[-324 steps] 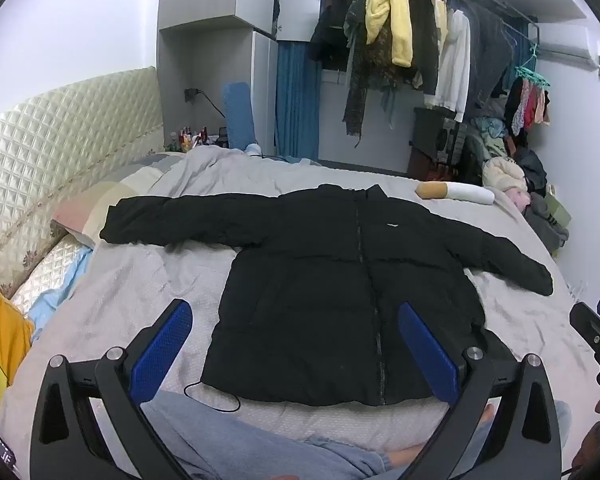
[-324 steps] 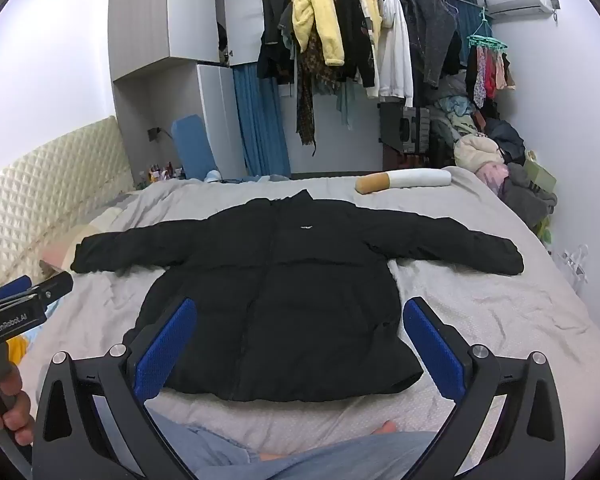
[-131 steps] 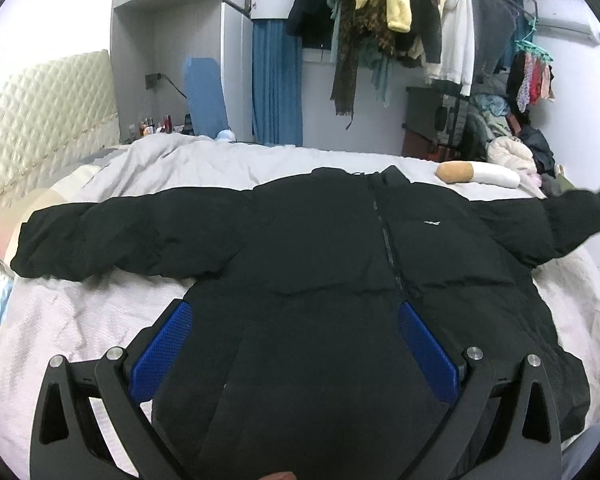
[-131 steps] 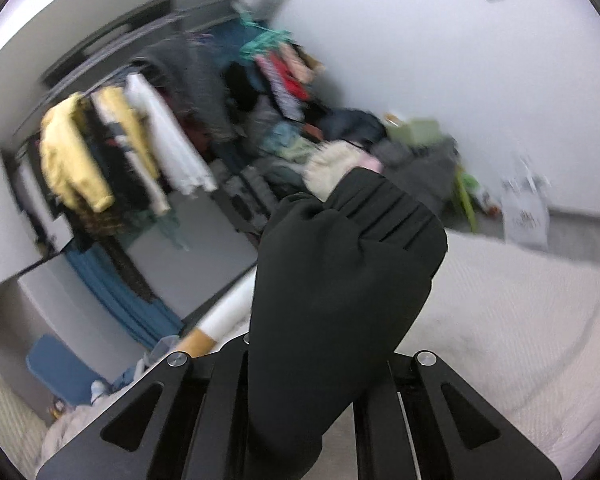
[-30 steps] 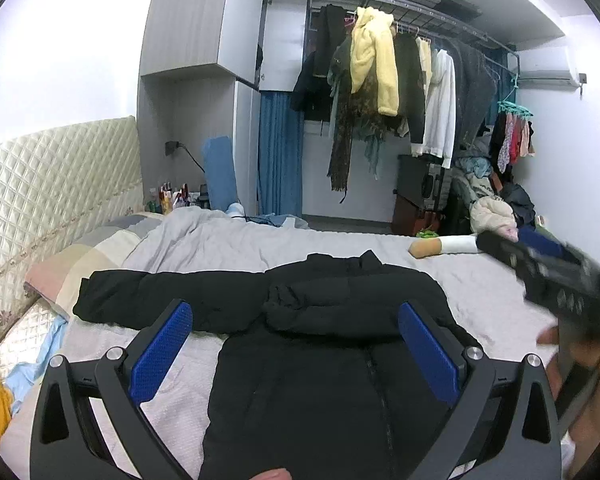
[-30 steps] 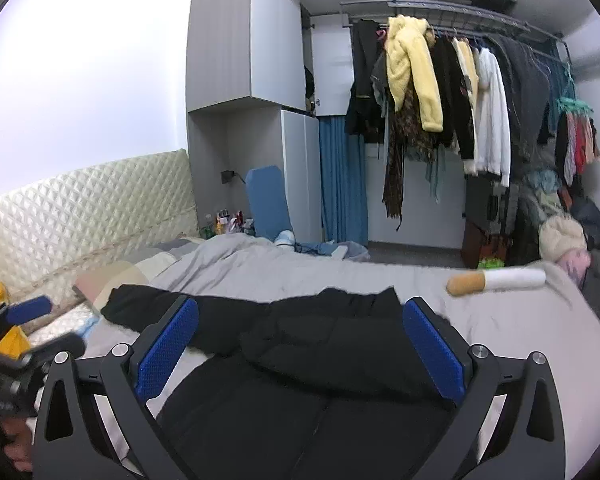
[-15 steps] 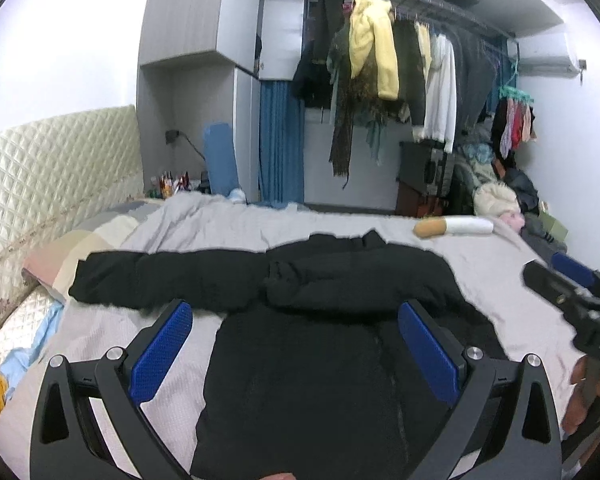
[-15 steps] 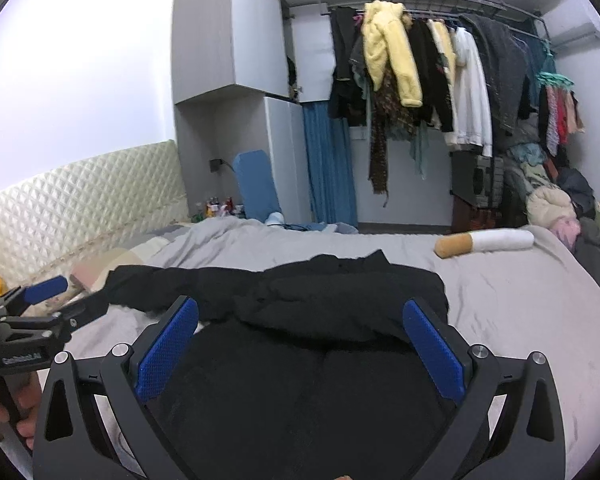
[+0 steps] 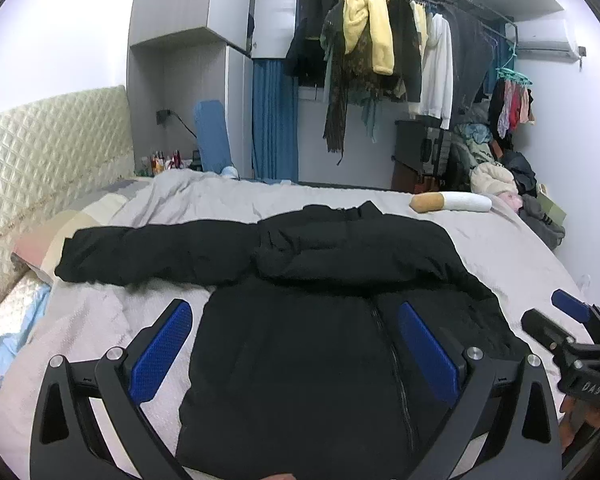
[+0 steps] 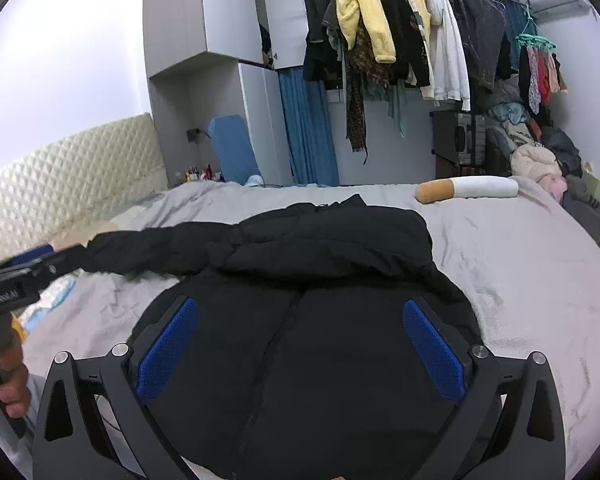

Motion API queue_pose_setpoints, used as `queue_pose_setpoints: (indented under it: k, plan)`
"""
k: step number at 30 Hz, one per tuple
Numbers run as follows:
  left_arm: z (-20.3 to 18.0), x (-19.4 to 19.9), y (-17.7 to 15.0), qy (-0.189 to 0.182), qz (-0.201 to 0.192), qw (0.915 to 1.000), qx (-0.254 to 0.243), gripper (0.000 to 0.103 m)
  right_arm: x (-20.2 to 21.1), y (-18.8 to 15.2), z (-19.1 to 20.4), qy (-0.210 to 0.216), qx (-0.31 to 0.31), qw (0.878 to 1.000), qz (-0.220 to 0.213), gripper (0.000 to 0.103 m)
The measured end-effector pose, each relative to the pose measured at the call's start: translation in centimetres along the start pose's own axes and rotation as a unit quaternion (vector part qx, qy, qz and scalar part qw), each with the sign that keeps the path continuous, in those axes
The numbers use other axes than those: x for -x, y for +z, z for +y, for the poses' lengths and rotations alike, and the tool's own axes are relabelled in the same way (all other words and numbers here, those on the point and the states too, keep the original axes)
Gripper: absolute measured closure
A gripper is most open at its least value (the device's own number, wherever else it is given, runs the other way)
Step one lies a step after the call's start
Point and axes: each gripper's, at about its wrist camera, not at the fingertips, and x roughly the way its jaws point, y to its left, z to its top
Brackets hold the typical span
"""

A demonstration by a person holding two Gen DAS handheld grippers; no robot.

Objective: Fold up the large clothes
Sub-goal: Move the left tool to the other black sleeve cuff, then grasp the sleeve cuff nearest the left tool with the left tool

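Note:
A black puffer jacket (image 9: 300,352) lies front up on the grey bed (image 9: 512,248); it also shows in the right wrist view (image 10: 312,344). Its right sleeve (image 9: 352,256) is folded across the chest. Its left sleeve (image 9: 148,252) still stretches out to the left. My left gripper (image 9: 296,344) is open and empty above the jacket's lower body. My right gripper (image 10: 300,344) is open and empty above the zipper; it also shows in the left wrist view (image 9: 568,324) at the far right. The left gripper shows in the right wrist view (image 10: 20,268) by the sleeve's cuff.
A cigarette-shaped bolster pillow (image 9: 452,202) lies at the bed's far right. A padded headboard (image 9: 40,160) and pillows (image 9: 44,232) are on the left. A rack of hanging clothes (image 9: 388,48) and a heap of clothes (image 9: 512,184) stand behind the bed.
Both grippers have come closer and lower over the jacket. The left gripper now reaches toward the outstretched sleeve's cuff. The jacket has not moved.

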Motion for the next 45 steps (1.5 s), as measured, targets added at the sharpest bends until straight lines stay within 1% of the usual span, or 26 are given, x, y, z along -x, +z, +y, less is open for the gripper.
queue_pose_setpoints:
  k: [3,10,14,16,18,22,25,27,31,34,37,40,41,42,45]
  plan:
    - [0.2,-0.3,-0.2,0.001,0.004,1.0,0.0,0.0,0.0,0.0,-0.2,-0.013,-0.003,1.0,0.002,0.0]
    - [1.2,-0.3,-0.2,0.006,-0.001,0.9999,0.012,0.0,0.3,-0.1,0.4,-0.007,0.007,1.0,-0.006,0.0]
    - [2.2,0.1,0.5,0.005,-0.016,0.9996,0.021,0.0,0.6,0.1,0.8,0.006,0.009,1.0,-0.013,0.0]
    - [2.7,0.4,0.9,0.007,-0.025,0.9993,0.027,0.0,0.7,0.1,0.8,0.005,0.011,1.0,-0.016,0.0]
    - [3.6,0.6,1.5,0.005,-0.035,0.9987,0.037,0.0,0.8,0.1,0.8,0.001,0.015,1.0,-0.019,0.0]
    - [6.3,0.7,3.3,0.009,-0.052,0.9972,0.053,0.0,0.7,0.1,0.6,0.005,0.008,1.0,-0.021,0.0]
    - [8.8,0.1,5.2,0.026,-0.062,0.9963,0.054,0.0,0.7,0.1,0.3,0.002,0.003,1.0,-0.023,0.0]
    - [10.5,-0.6,6.3,0.031,-0.066,0.9959,0.054,0.0,0.7,0.1,0.2,-0.002,0.001,1.0,-0.023,0.0]
    - [14.9,-2.5,8.4,0.026,-0.043,0.9971,0.057,0.0,0.5,0.1,0.1,-0.008,-0.003,1.0,-0.022,0.0]
    - [19.3,-4.5,9.1,0.017,-0.028,0.9956,0.088,0.0,0.4,0.1,0.2,-0.012,-0.003,1.0,-0.022,0.0]
    - [23.2,-6.9,9.0,0.016,-0.01,0.9924,0.121,0.0,0.0,0.0,0.6,-0.011,-0.001,1.0,-0.019,0.0]
    - [27.4,-10.0,8.1,0.013,0.013,0.9878,0.155,0.0,-0.6,-0.2,0.8,-0.014,0.001,1.0,-0.012,0.0]
    - [29.2,-11.5,7.6,0.011,0.025,0.9848,0.171,0.0,-0.8,-0.3,0.8,-0.016,0.001,1.0,-0.01,0.0]
    - [30.2,-12.3,7.0,0.009,0.033,0.9828,0.181,0.0,-1.1,-0.3,0.8,-0.019,0.001,1.0,-0.007,0.0]
    - [34.1,-15.4,5.0,0.008,0.055,0.9734,0.223,0.0,-1.9,-0.2,1.0,-0.03,0.001,1.0,0.0,0.0]
